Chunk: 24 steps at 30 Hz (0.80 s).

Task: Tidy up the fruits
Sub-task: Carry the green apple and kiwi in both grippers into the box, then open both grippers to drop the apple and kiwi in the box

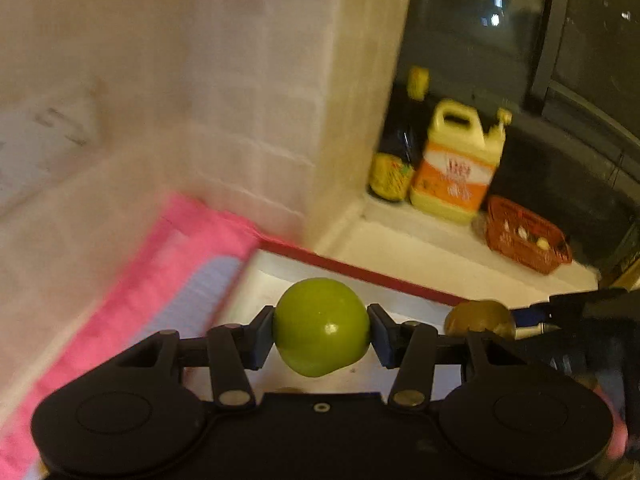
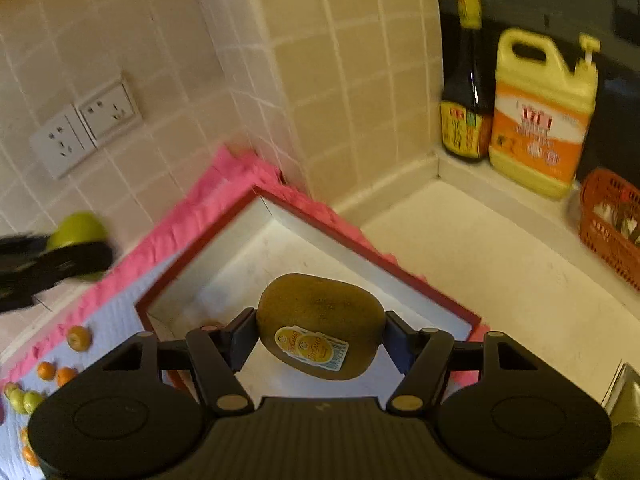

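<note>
Left gripper [image 1: 321,330] pinches a green apple [image 1: 321,326] across its widest part, one pad on each flank. The apple hangs above the near-left part of a red-rimmed white box [image 1: 360,270]. Right gripper [image 2: 320,330] pinches a kiwi [image 2: 320,322] end to end, label sticker facing the camera, above the middle of the same box [image 2: 304,210]. The box sits on a pink-edged cloth [image 2: 192,216] in the counter corner against the tiled wall [image 2: 340,80].

Loose fruit lies on the cloth at the near left: small oranges [image 2: 46,370] and small green fruits [image 2: 24,400].

Handling judgement: the apple looks firm, smooth and glossy, so it may slip; the grip across the widest part is sound. The kiwi is likely softer beneath its fuzzy skin, and hard squeezing could bruise it; the rough skin should resist slipping. Both appear light.

On the far right of the counter [image 2: 480,260] stand a dark sauce bottle [image 2: 466,92], a yellow jug [image 2: 542,116] and an orange basket [image 2: 612,224], well apart from the box.
</note>
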Motion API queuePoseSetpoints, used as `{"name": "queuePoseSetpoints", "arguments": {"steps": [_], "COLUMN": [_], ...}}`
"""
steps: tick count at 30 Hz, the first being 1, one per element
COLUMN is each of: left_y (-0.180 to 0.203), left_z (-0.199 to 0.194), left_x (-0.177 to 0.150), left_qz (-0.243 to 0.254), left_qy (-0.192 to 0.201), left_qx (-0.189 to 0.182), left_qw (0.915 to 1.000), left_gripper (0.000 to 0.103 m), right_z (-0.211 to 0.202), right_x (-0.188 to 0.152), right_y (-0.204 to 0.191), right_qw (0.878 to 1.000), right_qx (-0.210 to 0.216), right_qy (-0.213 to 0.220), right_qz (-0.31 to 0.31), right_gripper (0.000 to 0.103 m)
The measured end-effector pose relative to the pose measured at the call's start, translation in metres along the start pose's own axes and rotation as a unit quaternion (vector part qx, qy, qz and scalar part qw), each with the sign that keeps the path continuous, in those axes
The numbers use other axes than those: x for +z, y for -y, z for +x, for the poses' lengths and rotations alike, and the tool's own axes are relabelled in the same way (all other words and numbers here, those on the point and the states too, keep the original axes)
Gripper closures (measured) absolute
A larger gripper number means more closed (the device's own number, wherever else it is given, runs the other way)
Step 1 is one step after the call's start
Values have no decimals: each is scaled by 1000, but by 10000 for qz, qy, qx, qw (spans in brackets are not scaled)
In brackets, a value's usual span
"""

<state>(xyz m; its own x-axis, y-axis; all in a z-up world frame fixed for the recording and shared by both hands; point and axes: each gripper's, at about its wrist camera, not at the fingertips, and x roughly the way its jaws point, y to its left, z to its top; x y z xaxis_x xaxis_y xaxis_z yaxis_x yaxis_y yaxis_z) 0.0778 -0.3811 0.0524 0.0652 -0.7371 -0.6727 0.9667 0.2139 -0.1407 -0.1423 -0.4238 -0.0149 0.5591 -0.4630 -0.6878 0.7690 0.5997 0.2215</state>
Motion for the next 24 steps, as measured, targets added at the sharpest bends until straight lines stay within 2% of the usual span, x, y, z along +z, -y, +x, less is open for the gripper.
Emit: {"name": "queuePoseSetpoints", "arguments": {"steps": [4, 6, 9, 17, 24], "left_y": [-3, -6, -9, -20, -24], "left_z": [63, 82, 112, 144, 155], "left_x": [3, -1, -7, -16, -22], "left_qz": [-222, -341, -439, -480, -565], "left_qy": [-571, -797, -1063, -1250, -1318], "left_qx": [-296, -408, -404, -320, -335], "left_qw": [9977, 9954, 9925, 9905, 9891], "left_gripper": [44, 44, 44, 44, 44], "right_z": [26, 37, 56, 95, 104], "right_x": [-5, -9, -13, -26, -32], "right_y": [0, -2, -6, -9, -12], "right_qw": [9995, 9989, 9975, 9941, 9932], "right_qx": [26, 72, 123, 133, -39], "right_qy": [-282, -429, -657, -1066, -1125], "right_qz": [-109, -166, -228, -181, -309], "right_gripper": [35, 35, 35, 35, 35]}}
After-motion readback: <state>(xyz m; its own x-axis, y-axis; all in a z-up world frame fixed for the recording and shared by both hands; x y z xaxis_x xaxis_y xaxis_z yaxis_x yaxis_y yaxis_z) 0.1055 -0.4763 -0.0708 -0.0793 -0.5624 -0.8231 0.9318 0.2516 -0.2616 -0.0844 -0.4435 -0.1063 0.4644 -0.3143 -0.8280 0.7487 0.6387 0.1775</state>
